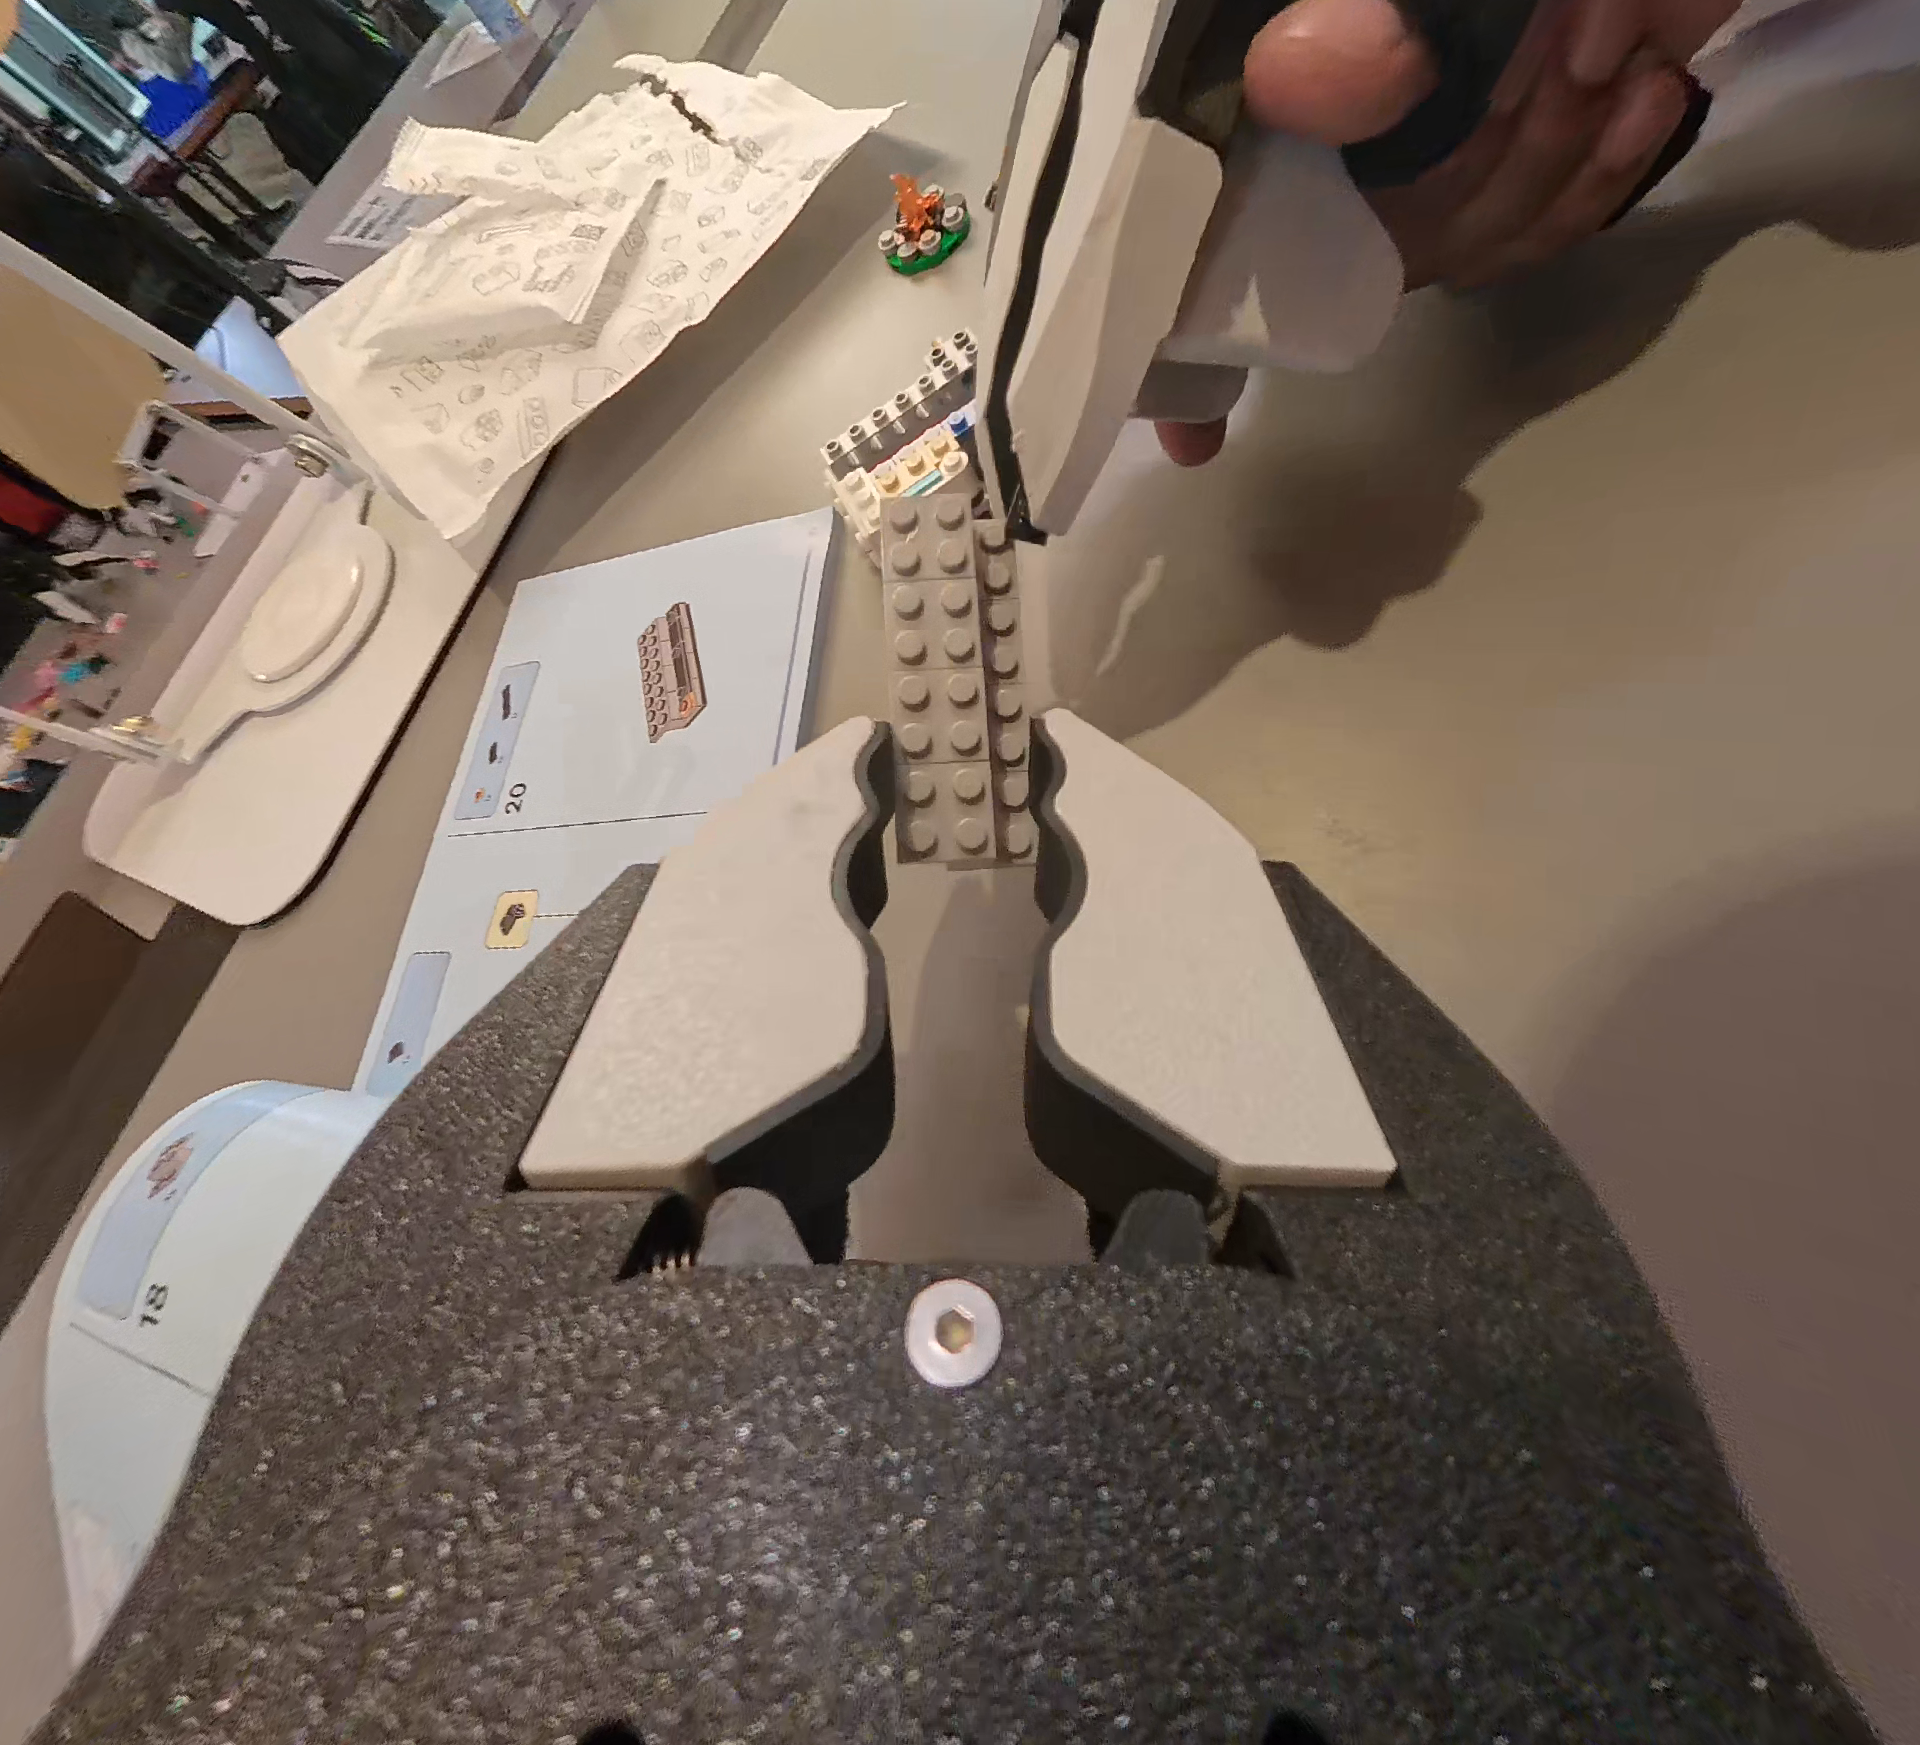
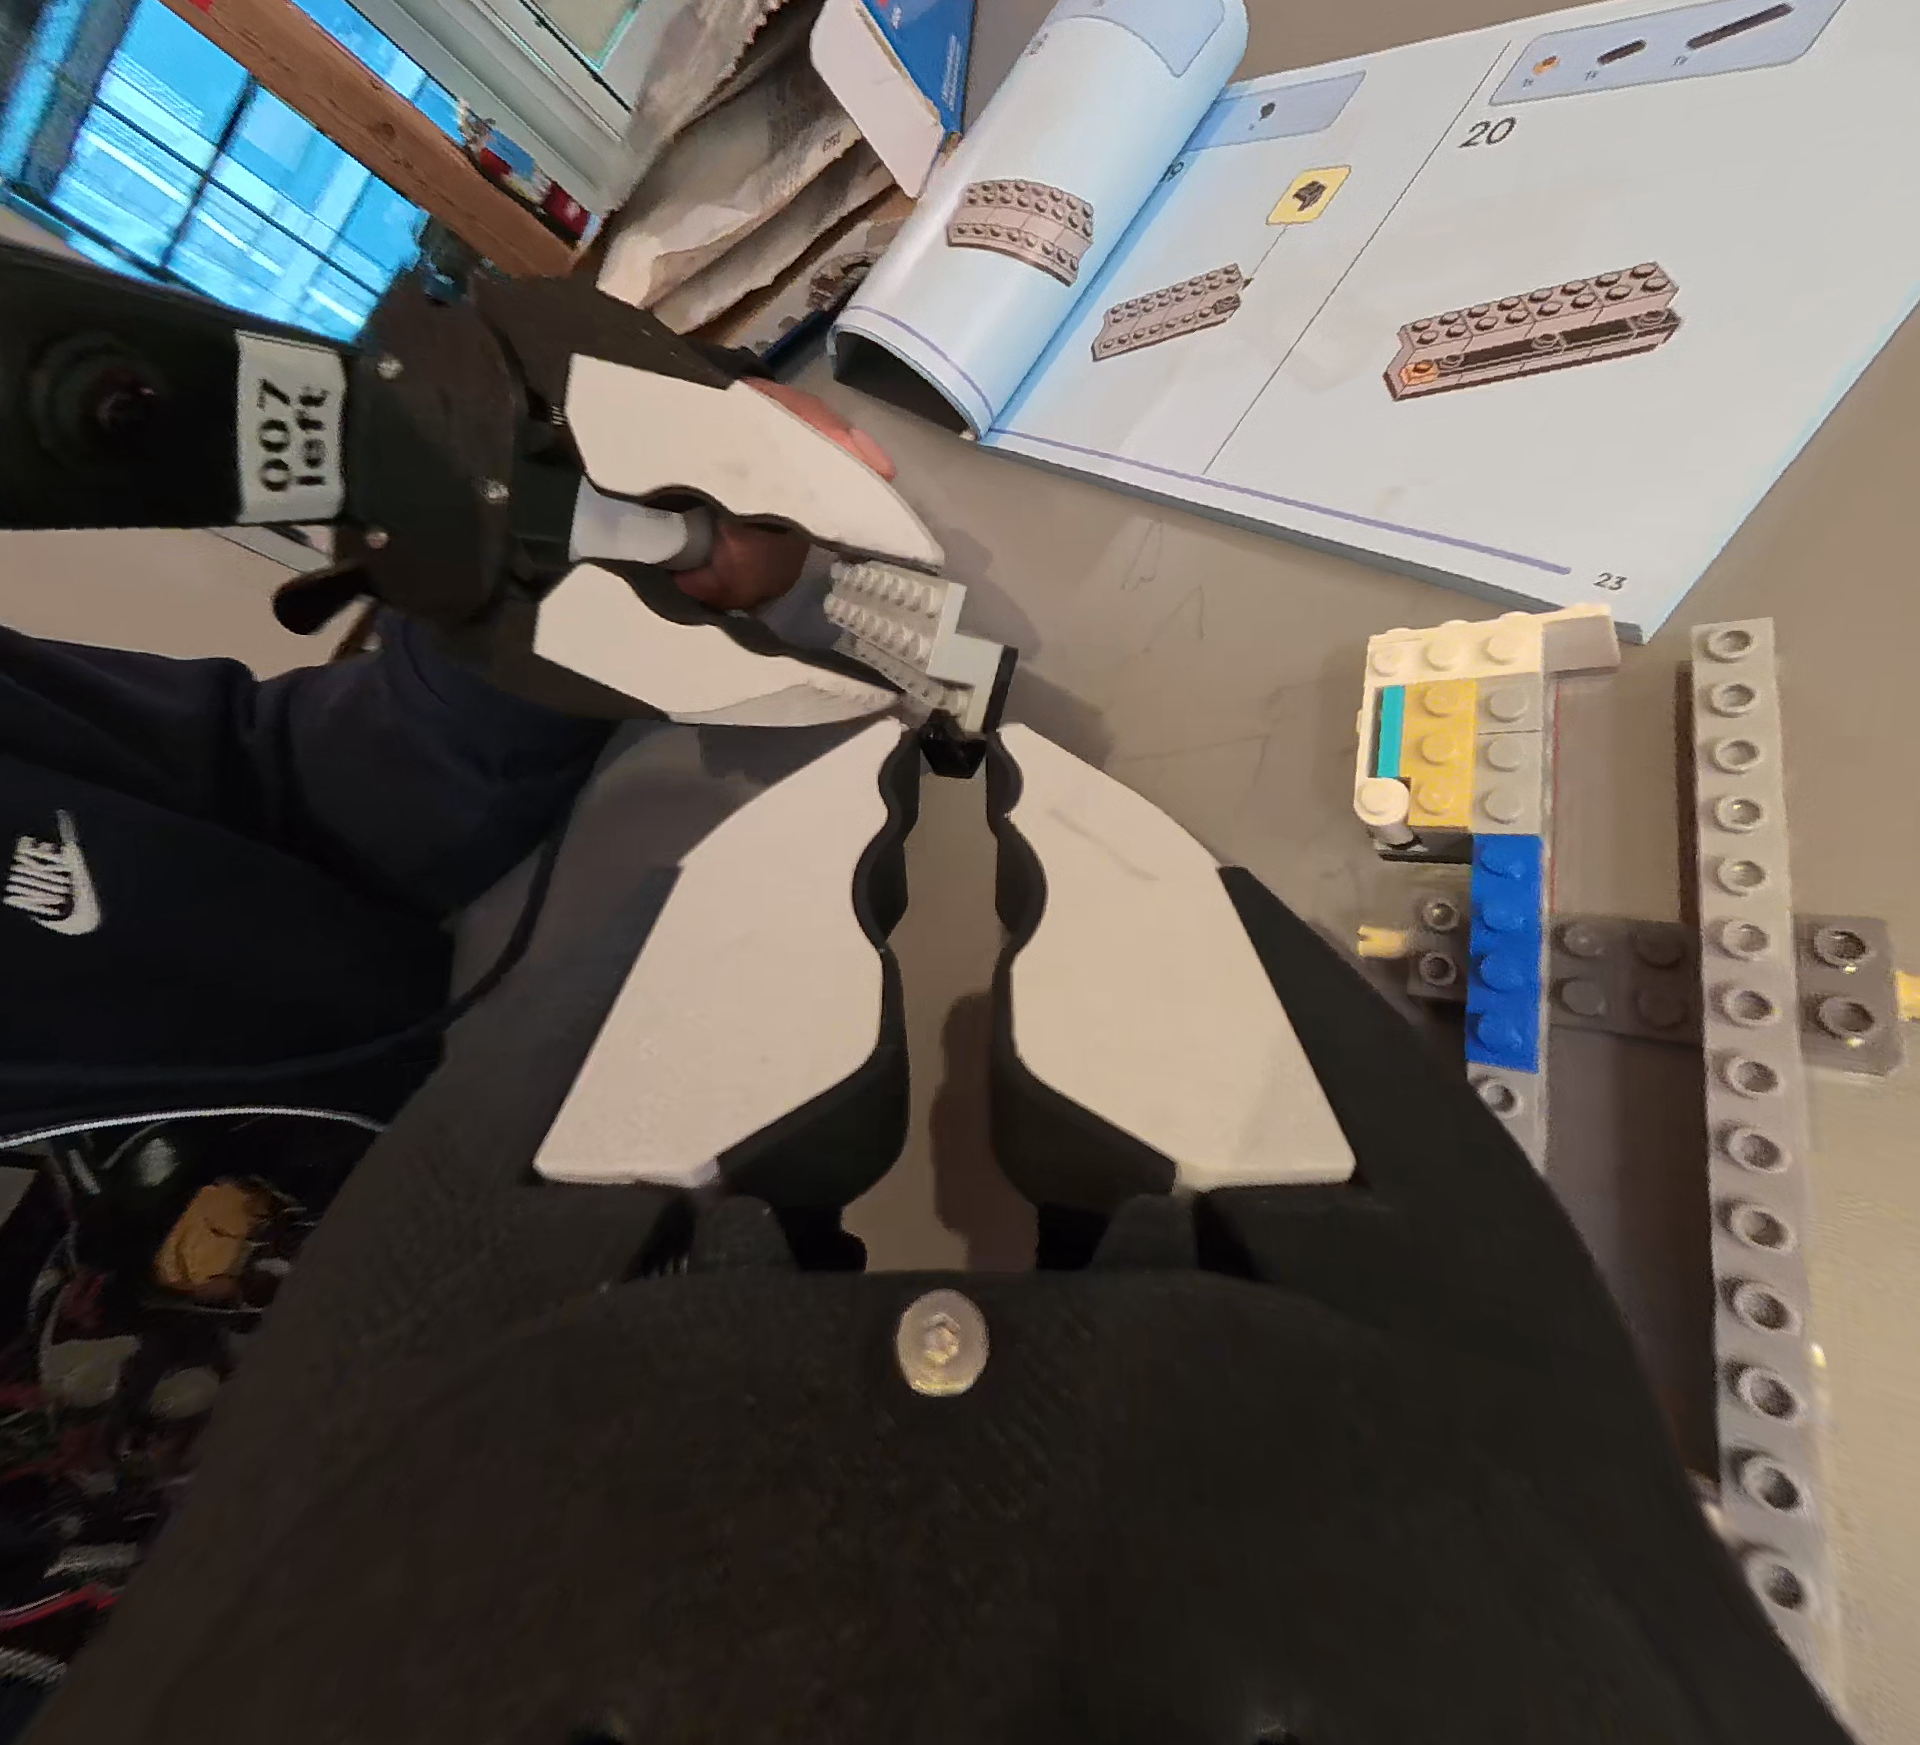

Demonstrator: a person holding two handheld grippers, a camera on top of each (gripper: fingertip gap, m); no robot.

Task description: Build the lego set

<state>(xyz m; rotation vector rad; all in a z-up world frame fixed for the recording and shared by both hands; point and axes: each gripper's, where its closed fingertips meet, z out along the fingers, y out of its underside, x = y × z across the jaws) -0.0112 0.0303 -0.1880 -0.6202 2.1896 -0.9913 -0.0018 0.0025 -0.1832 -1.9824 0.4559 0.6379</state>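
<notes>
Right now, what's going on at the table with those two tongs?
A person holds a pair of tongs in each hand over a grey table. The left tongs clamp a grey studded brick assembly. The right tongs pinch a small black piece against that assembly's far end. An open instruction booklet and a partly built brick model lie nearby.
</notes>
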